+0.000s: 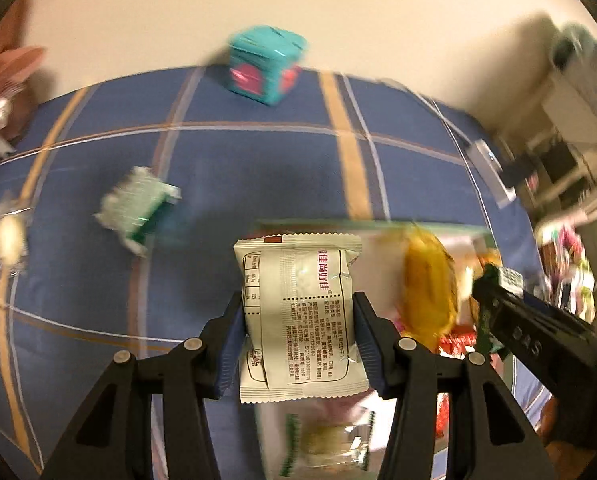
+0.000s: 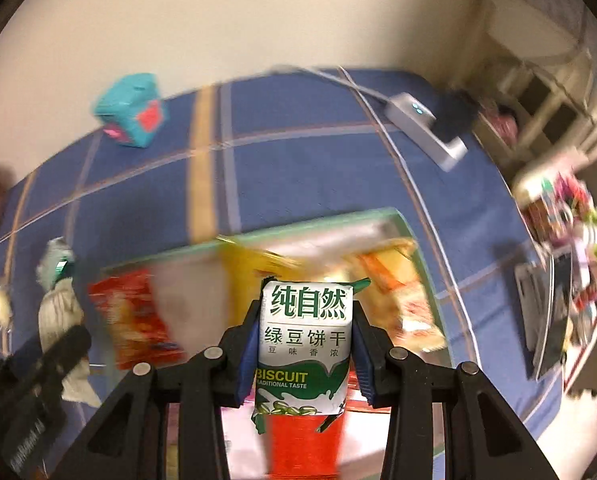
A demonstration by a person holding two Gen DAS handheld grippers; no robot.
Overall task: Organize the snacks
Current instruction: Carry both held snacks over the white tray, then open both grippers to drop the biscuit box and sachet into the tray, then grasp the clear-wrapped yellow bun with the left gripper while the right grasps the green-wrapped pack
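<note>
- Snacks sit in both claws: in the left wrist view a white biscuit packet (image 1: 298, 312), printed back toward the camera, stands upright at lower centre, clamped at its sides between the blue pads of the left claw (image 1: 298, 340).
- In the right wrist view a green-and-white biscuit packet (image 2: 307, 344), front label facing the camera, is pinched the same way at lower centre by the right claw (image 2: 304, 354).
- Behind both packets lies a green-rimmed tray (image 2: 398, 216) holding blurred red, yellow and orange snack bags.
- A loose green-and-white packet (image 1: 138, 208) lies at left centre on the blue checked cloth (image 1: 258, 160) of the bench, well apart from the tray.
- A teal box (image 1: 266, 64) stands at upper centre by the wall.
- A grey device (image 2: 426, 128) with a cable lies at upper right.
</note>
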